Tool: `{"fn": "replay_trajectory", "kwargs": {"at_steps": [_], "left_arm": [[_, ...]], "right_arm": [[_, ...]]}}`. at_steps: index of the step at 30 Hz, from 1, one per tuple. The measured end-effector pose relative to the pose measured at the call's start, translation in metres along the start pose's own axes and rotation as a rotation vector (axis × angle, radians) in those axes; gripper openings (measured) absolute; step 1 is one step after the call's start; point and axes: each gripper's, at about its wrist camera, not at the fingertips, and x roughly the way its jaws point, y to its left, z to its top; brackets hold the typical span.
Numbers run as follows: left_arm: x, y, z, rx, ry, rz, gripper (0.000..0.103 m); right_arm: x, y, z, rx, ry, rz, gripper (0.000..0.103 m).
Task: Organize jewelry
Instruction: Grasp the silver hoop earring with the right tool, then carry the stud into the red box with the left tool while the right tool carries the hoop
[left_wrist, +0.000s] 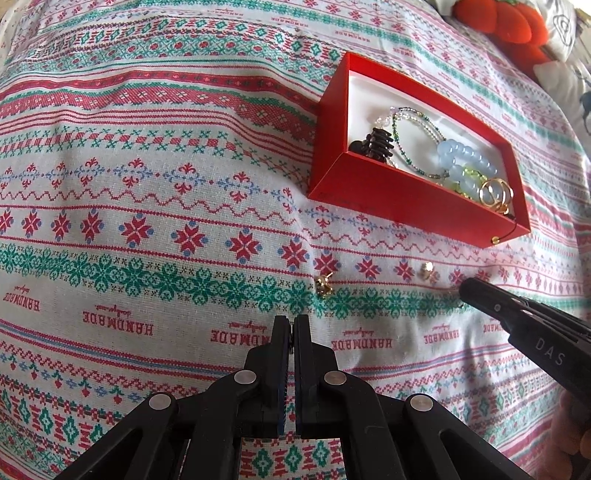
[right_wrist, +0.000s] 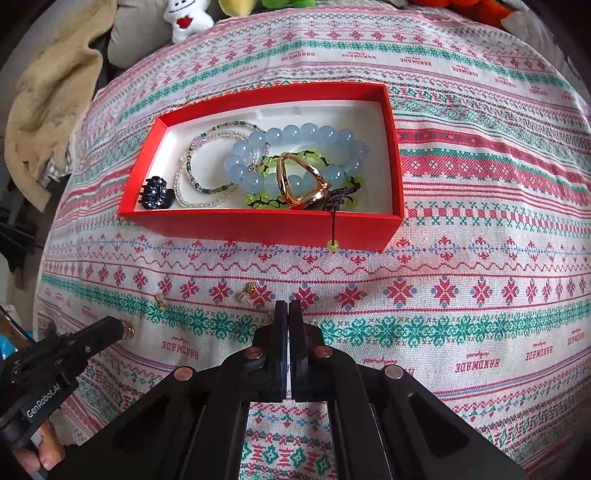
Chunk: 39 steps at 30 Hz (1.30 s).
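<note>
Jewelry is mostly sitting inside the red box (right_wrist: 258, 225) already. A blue bead bracelet (right_wrist: 291, 133), a green bead bracelet (right_wrist: 258, 201), a thin seed-bead strand (right_wrist: 192, 158), a large gold ring (right_wrist: 299, 184) and a dark hair claw (right_wrist: 157, 194) are lying piled on its white lining. A black cord ending in a green bead (right_wrist: 334, 244) is hanging out over the front wall.

On the patterned cloth (right_wrist: 461, 295) at least two small gold earrings are waiting outside the box. In the left wrist view one earring (left_wrist: 324, 286) is lying at about 1 o'clock just beyond the left gripper (left_wrist: 294, 323). A second earring (left_wrist: 427, 272) is lying farther toward 2 o'clock, near the tip of the other tool. The box is standing beyond both, at 1 to 2 o'clock.

The left gripper is showing its fingers pressed together. The right wrist view is showing a gold glint at its tip, but I cannot tell whether anything is pinched there. The right gripper (right_wrist: 288, 308) is likewise closed, tip low over the cloth, with the box at 12 o'clock and the nearer earring at 11 o'clock.

By my judgement the sorting is nearing its end: the bulky pieces are boxed, the earrings are remaining, and the dangling cord is wanting tucking in.
</note>
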Motion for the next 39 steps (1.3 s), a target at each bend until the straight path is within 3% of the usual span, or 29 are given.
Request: {"fn": "replay_trajectory", "kwargs": {"at_steps": [7,13,18,19,26,33,36,39], "left_arm": [[0.003,-0.004,-0.001,0.004,0.006,0.002,0.0],[0.004,-0.009,-0.003,0.01,0.007,-0.007,0.0],[0.004,-0.012,-0.004,0.017,0.006,-0.008,0.0],[0.005,-0.013,-0.003,0.016,0.006,-0.008,0.0],[0.007,-0.016,-0.004,0.016,0.011,-0.006,0.0],[0.01,-0.017,-0.004,0.022,0.014,-0.006,0.0],[0.012,-0.02,-0.006,0.025,0.017,-0.005,0.0],[0.014,-0.023,-0.007,0.027,0.019,0.0,0.0]], "right_arm": [[-0.014,-0.009,-0.013,-0.008,0.01,0.01,0.0],[-0.027,-0.016,-0.017,0.003,0.003,0.088,0.004],[-0.031,-0.021,-0.021,-0.011,-0.004,0.07,0.036],[-0.03,-0.02,-0.021,-0.017,0.001,0.066,0.037],[-0.013,-0.008,-0.025,-0.073,0.087,-0.024,0.037],[0.003,-0.005,-0.027,-0.094,0.109,-0.03,0.036],[0.008,-0.004,-0.026,-0.112,0.107,-0.061,0.023],[0.01,0.001,-0.026,-0.134,0.104,-0.083,0.016]]}}
